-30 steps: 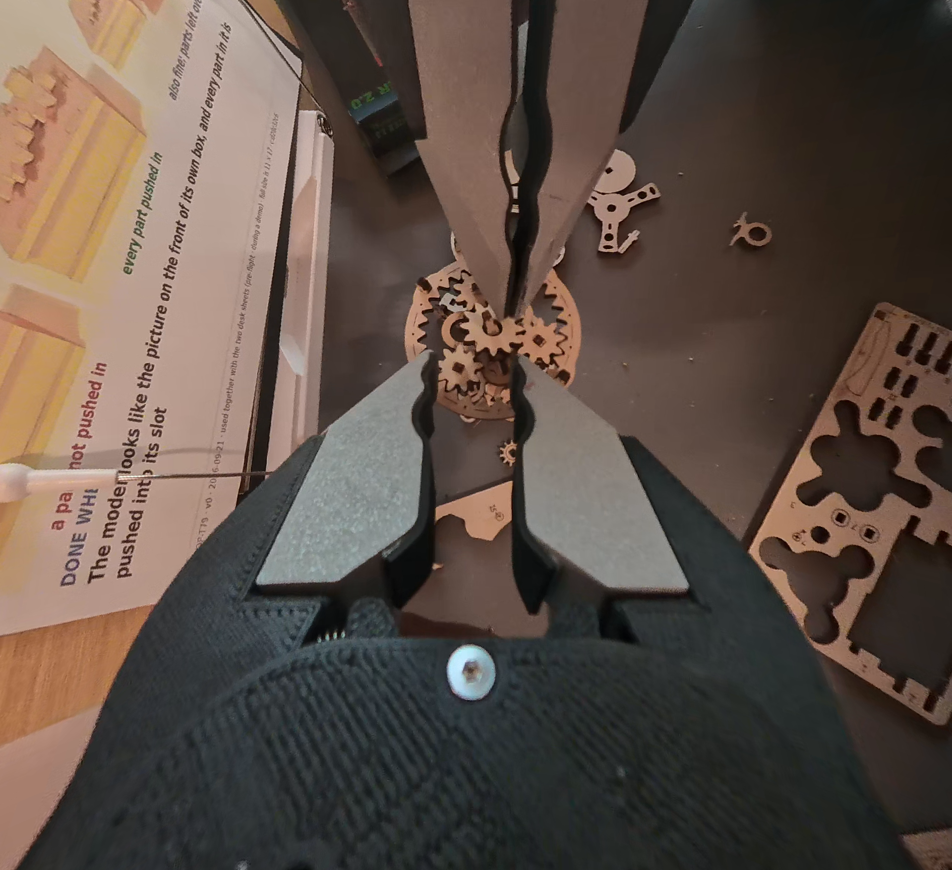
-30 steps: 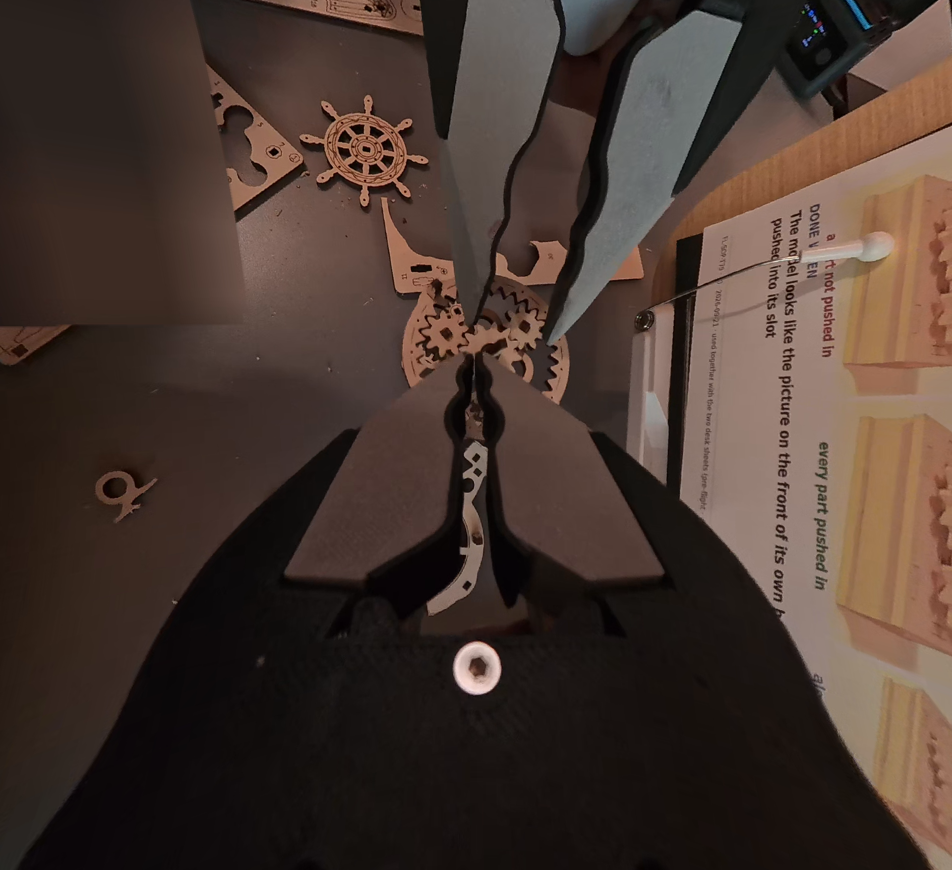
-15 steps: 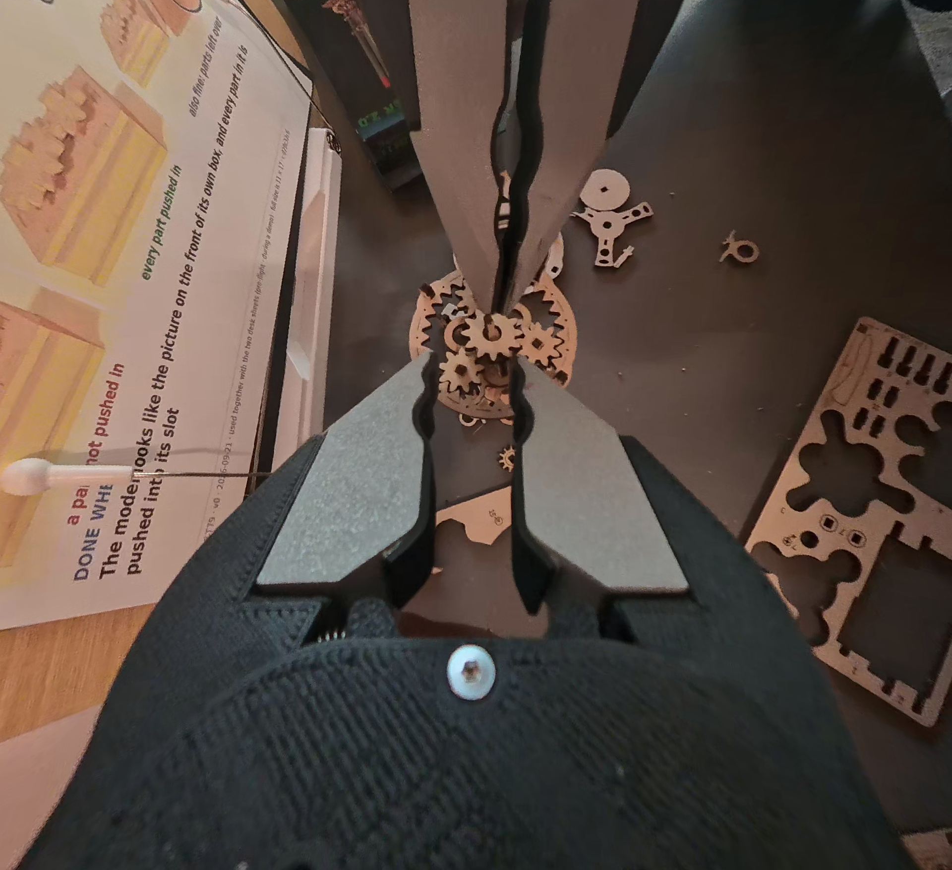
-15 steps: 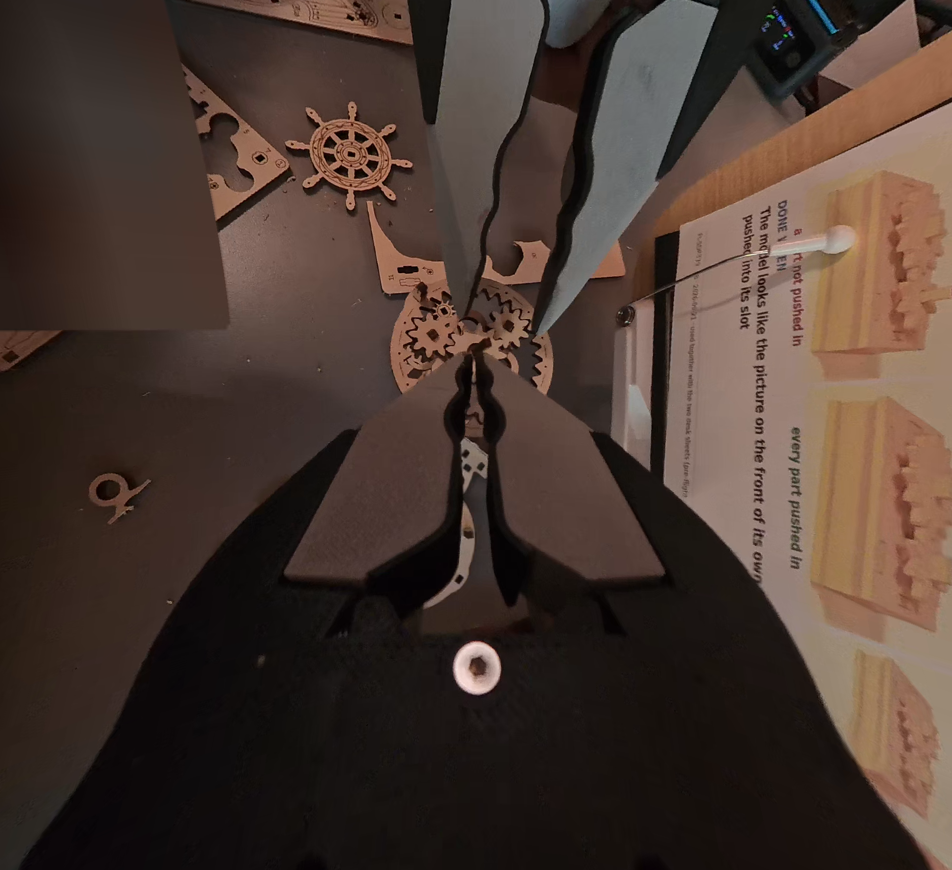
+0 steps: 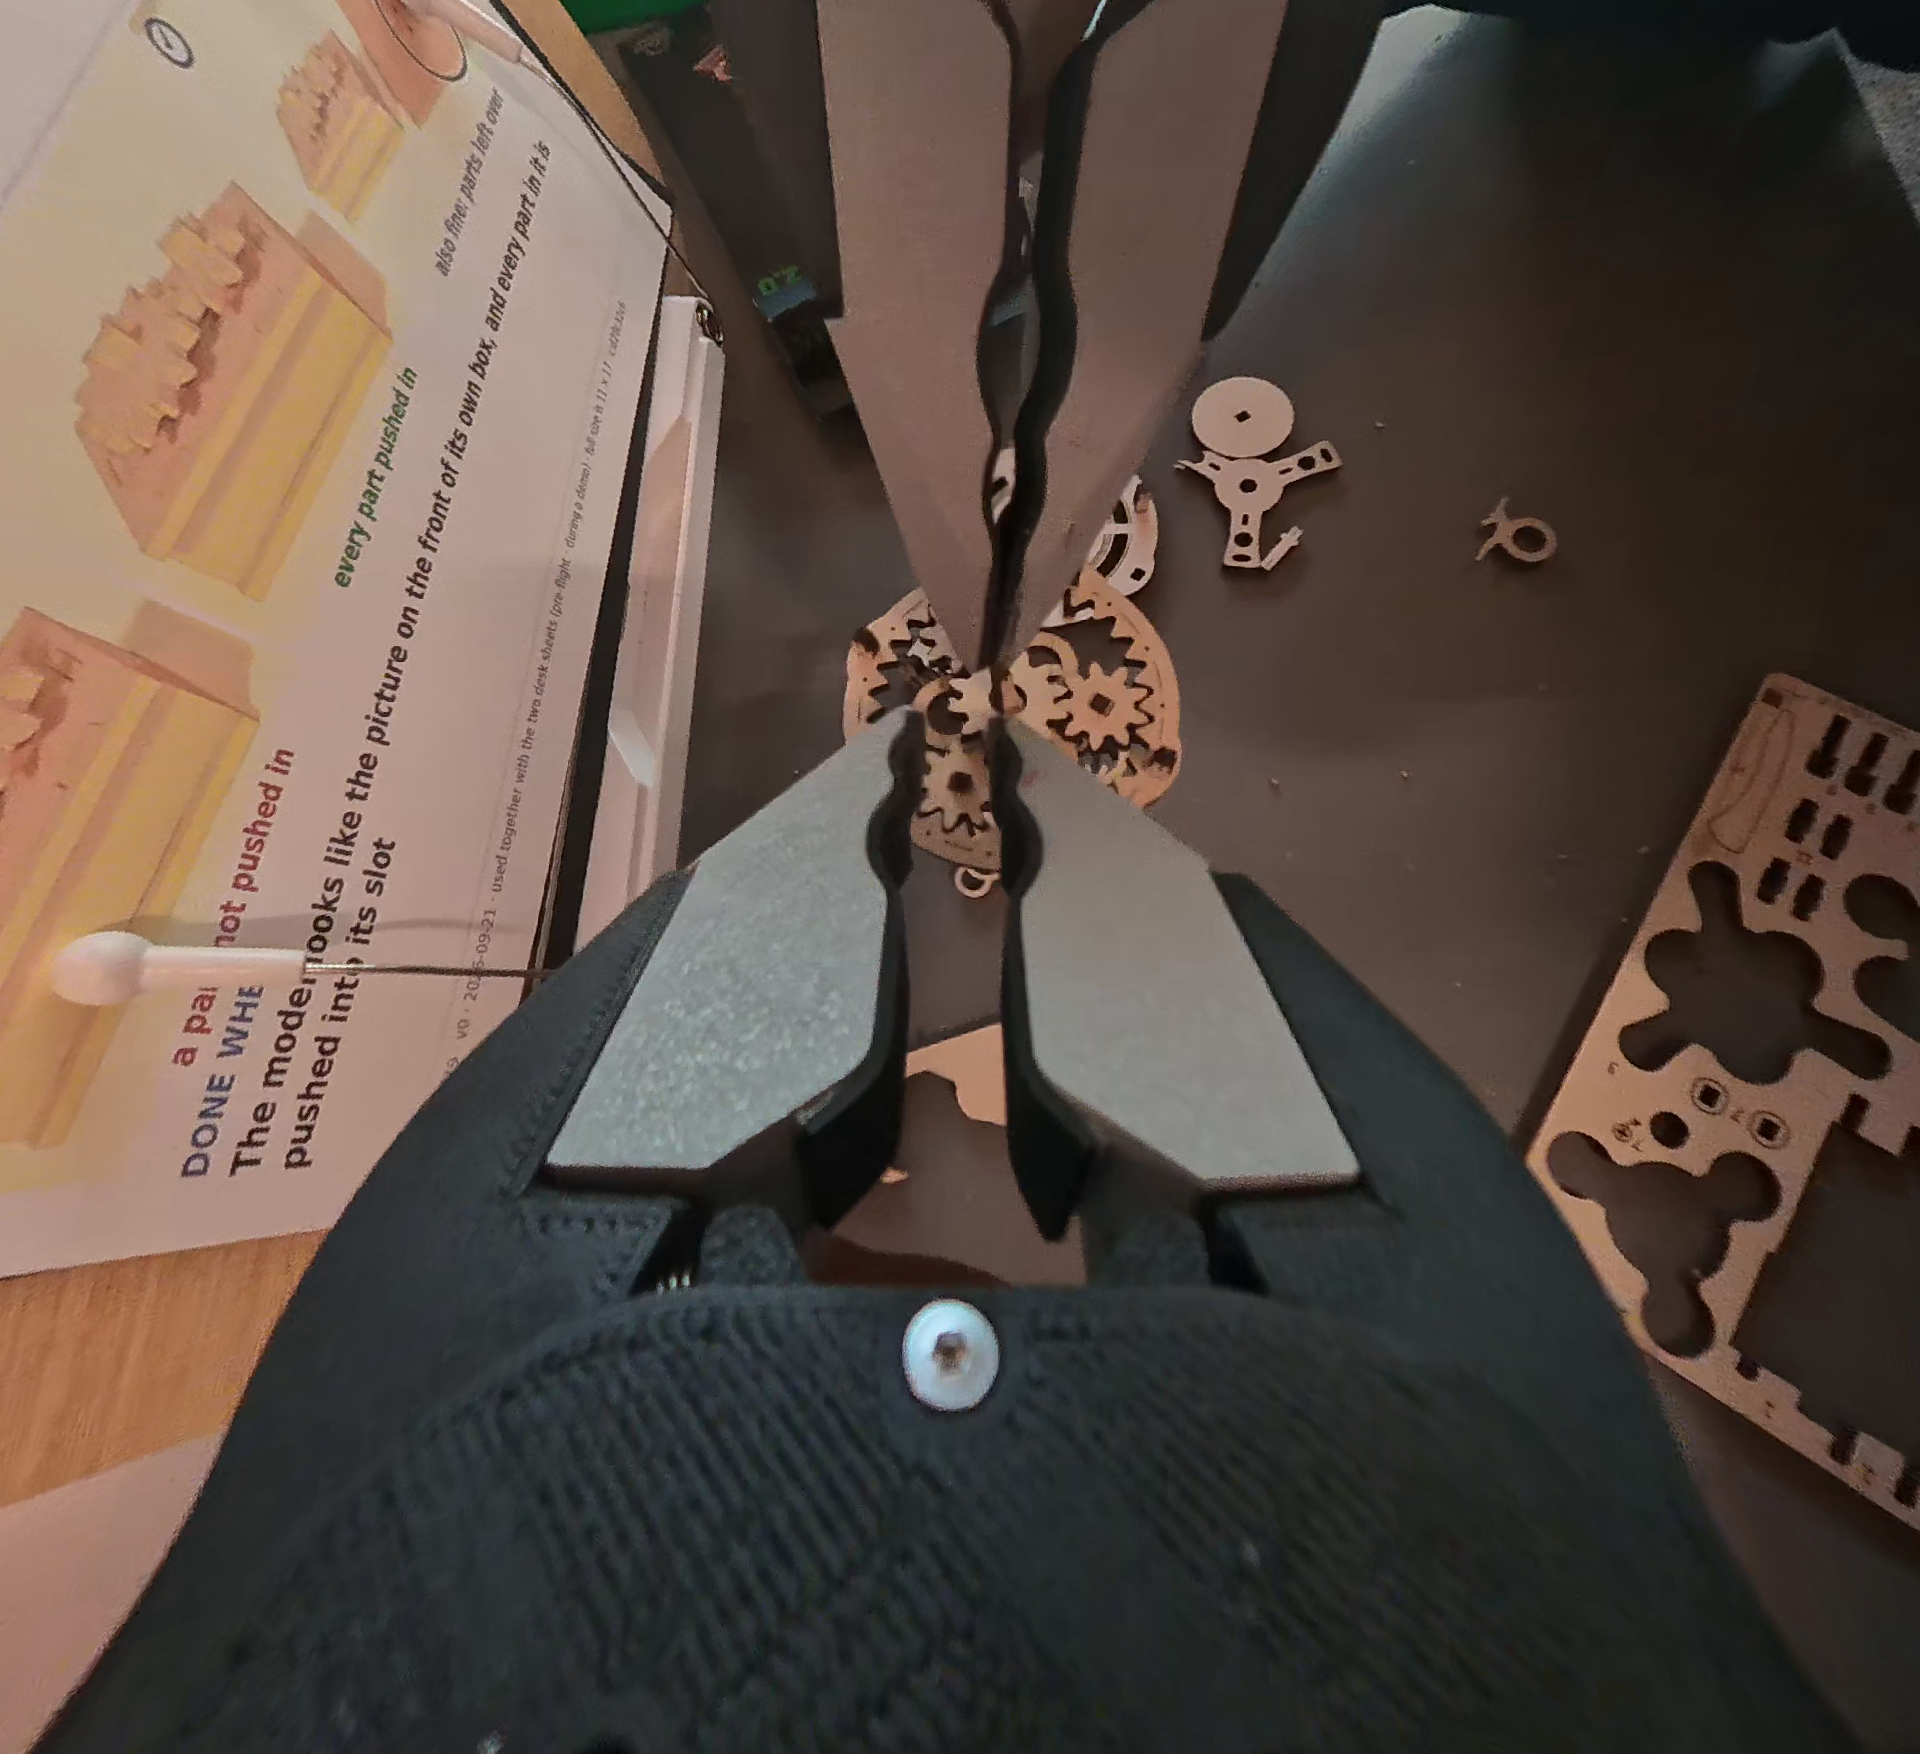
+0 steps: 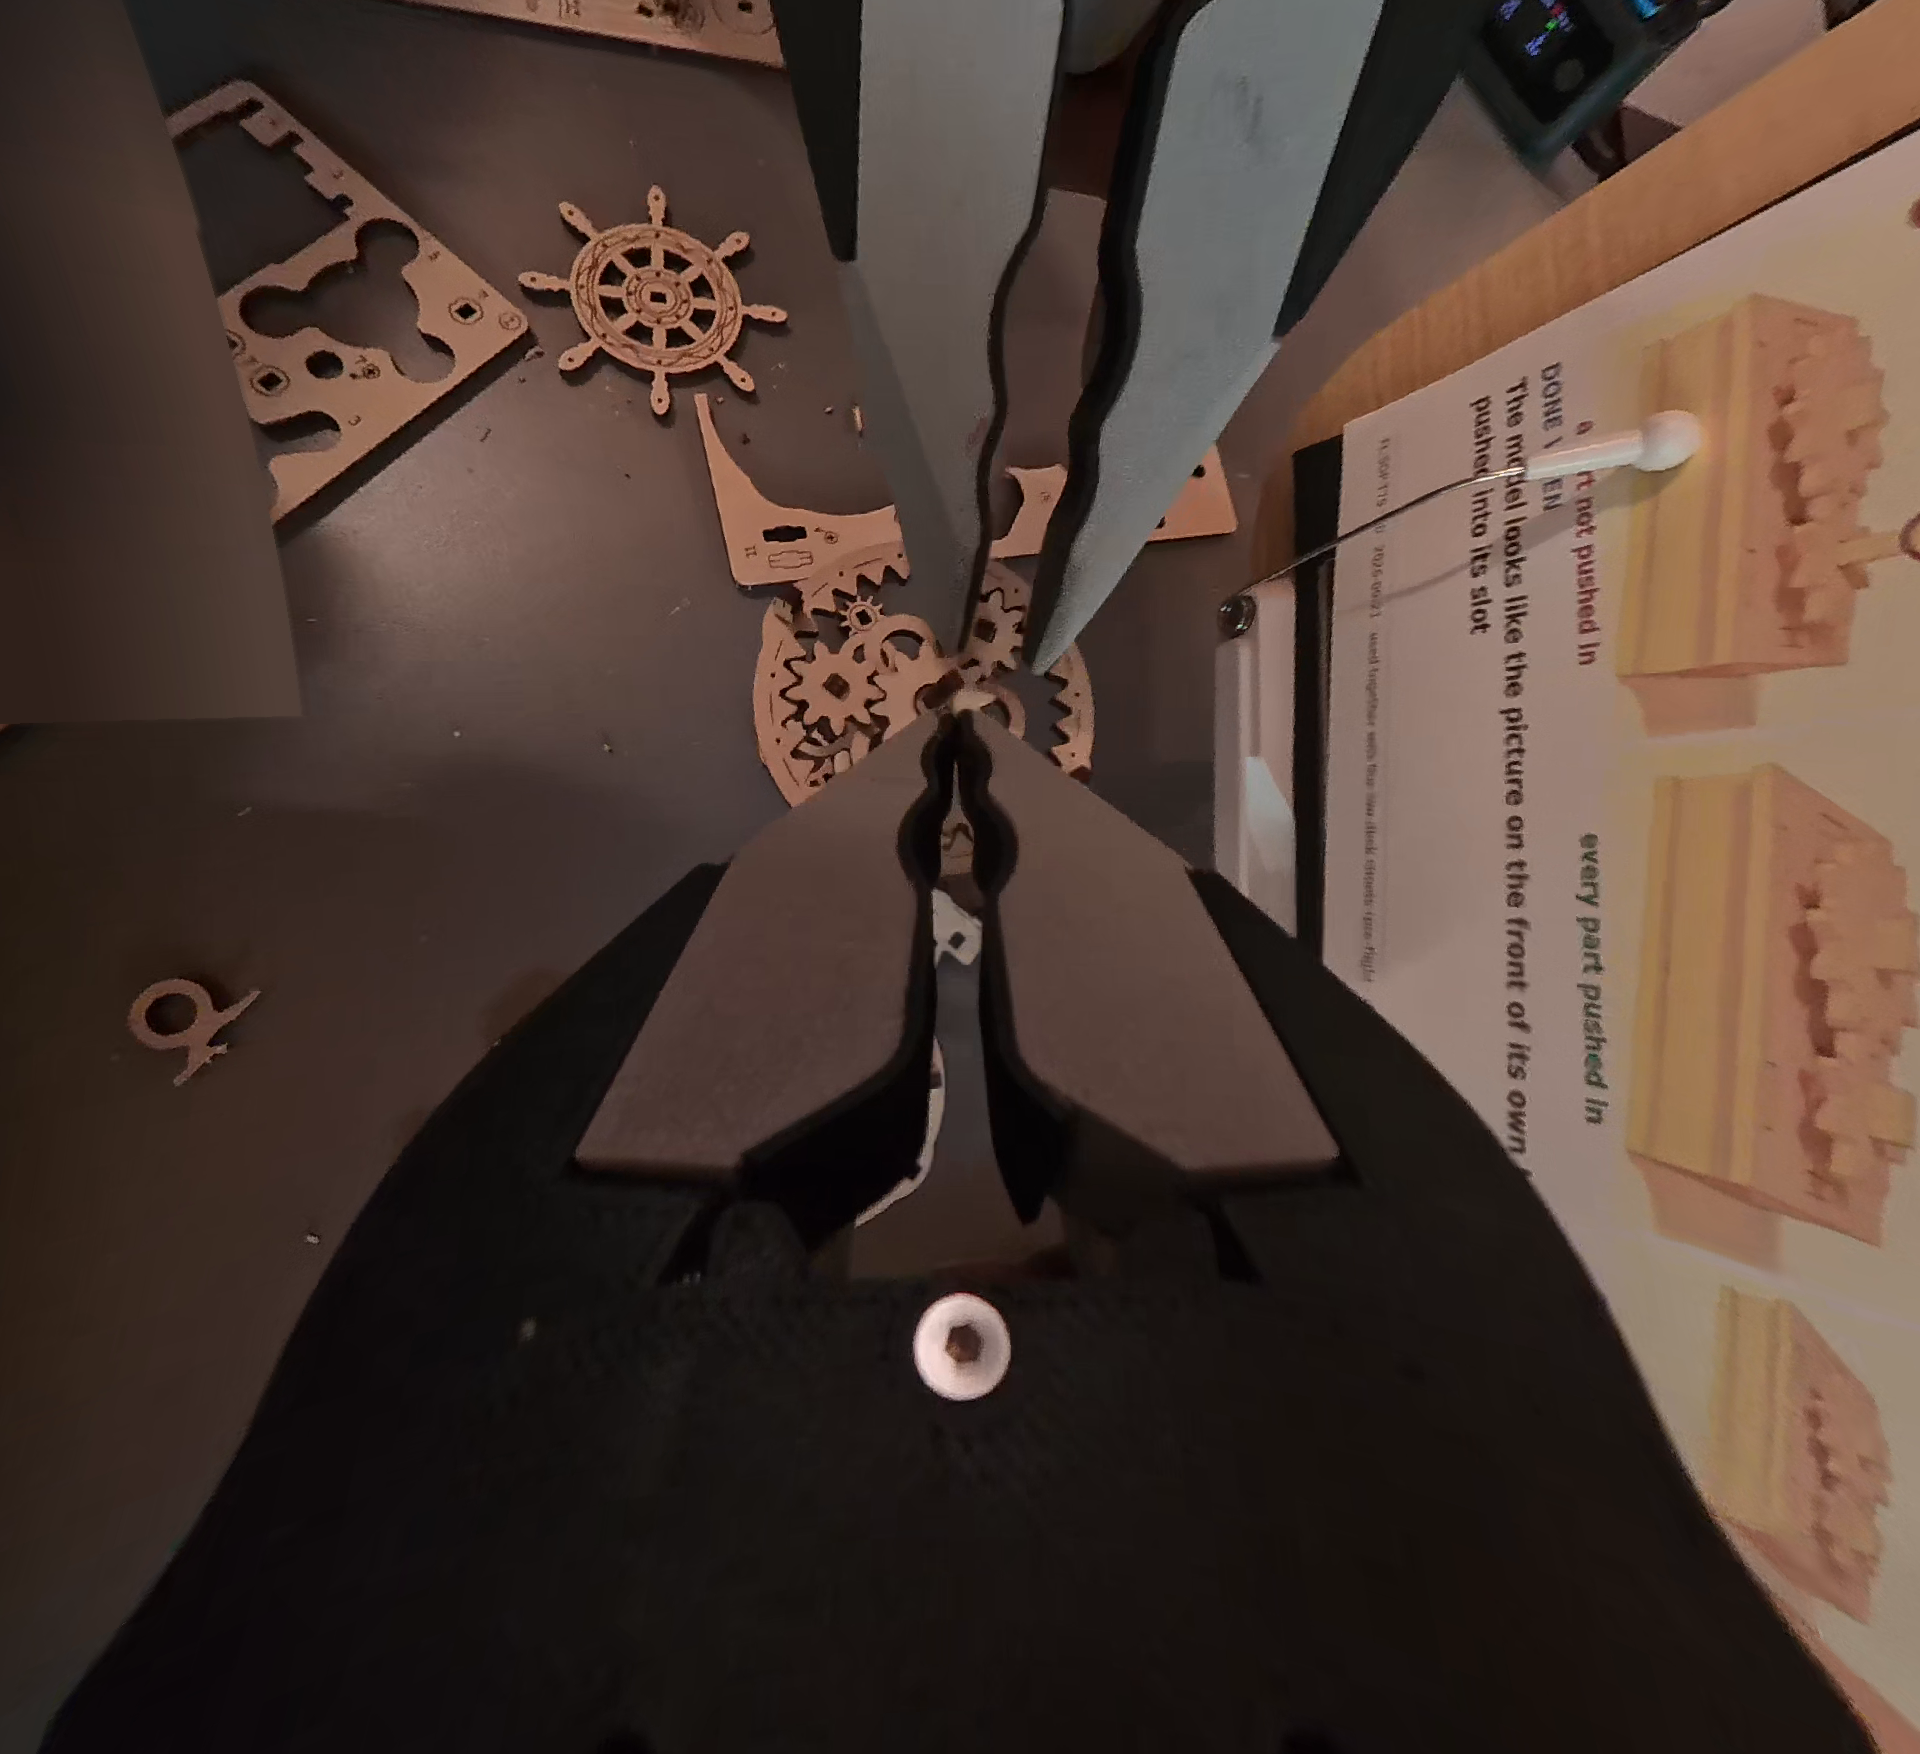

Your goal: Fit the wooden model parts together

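Both our tongs meet tip to tip over the gear assembly (image 5: pixel 1013 717), which lies flat on the dark mat (image 5: pixel 1455 769). Our right gripper (image 6: pixel 961 717) is pressed together on a small pale piece at the hub, likely so we can seat it from above. Our left gripper (image 5: pixel 956 728) stands slightly spread, its tips straddling the hub; we judge it is there to steady the disc (whether it touches the wood, we cannot tell). Near the assembly rest a ship's wheel (image 6: pixel 652 302) and a curved offcut (image 6: pixel 790 520). Farther out are punched-out sheets (image 5: pixel 1766 1029), a tiny ring piece (image 6: pixel 187 1024), and the instruction sheet (image 5: pixel 312 561) beside the mat, kept in easy view.
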`<state>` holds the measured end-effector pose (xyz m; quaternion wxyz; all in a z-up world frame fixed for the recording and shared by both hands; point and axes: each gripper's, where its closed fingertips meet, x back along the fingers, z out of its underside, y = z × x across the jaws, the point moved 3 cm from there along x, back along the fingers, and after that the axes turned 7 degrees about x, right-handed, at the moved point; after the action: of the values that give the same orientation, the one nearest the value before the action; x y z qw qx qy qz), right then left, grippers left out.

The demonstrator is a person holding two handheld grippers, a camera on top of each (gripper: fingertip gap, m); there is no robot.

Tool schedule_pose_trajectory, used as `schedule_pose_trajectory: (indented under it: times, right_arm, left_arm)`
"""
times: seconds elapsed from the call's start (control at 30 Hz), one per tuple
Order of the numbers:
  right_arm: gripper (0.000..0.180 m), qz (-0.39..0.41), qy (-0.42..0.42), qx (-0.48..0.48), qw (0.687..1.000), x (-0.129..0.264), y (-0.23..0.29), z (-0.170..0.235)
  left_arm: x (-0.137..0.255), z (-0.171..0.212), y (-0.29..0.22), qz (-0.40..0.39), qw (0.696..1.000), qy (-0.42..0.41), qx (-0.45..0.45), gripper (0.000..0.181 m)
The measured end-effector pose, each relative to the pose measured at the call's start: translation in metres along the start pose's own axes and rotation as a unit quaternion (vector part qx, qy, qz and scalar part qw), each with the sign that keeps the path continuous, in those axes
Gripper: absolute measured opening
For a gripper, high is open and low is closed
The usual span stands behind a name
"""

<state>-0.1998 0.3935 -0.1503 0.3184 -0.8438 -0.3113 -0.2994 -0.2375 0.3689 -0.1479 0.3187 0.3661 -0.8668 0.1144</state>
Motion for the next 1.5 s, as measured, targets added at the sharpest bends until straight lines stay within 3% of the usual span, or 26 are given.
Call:
schedule_pose_trajectory:
  times: [0.13, 0.63, 1.03, 1.17, 1.37, 1.5]
  right_arm:
    - [0.000, -0.001, 0.005, 0.008, 1.000, -0.003, 0.002, 0.000]
    - [0.000, 0.026, -0.003, -0.001, 1.000, 0.012, -0.008, -0.001]
    - [0.000, -0.003, -0.003, 0.002, 1.000, -0.005, 0.002, -0.001]
    - [0.000, 0.002, -0.004, -0.001, 1.000, -0.001, -0.002, 0.000]
    - [0.007, -0.023, -0.036, -0.030, 0.999, 0.002, -0.007, -0.006]
    - [0.022, -0.057, -0.029, -0.053, 0.997, -0.005, -0.003, -0.004]
  left_arm:
    - [-0.004, 0.002, -0.004, 0.012, 1.000, 0.002, -0.002, 0.000]
    - [0.004, -0.001, -0.004, 0.018, 1.000, -0.005, -0.006, 0.002]
    - [-0.002, 0.004, -0.005, 0.018, 1.000, 0.006, -0.012, 0.000]
    - [0.009, 0.001, 0.005, 0.002, 1.000, 0.000, -0.004, 0.007]
    - [0.013, 0.004, 0.004, 0.014, 1.000, 0.009, -0.001, 0.008]
    - [0.003, 0.013, 0.003, 0.005, 0.999, 0.039, -0.010, 0.017]
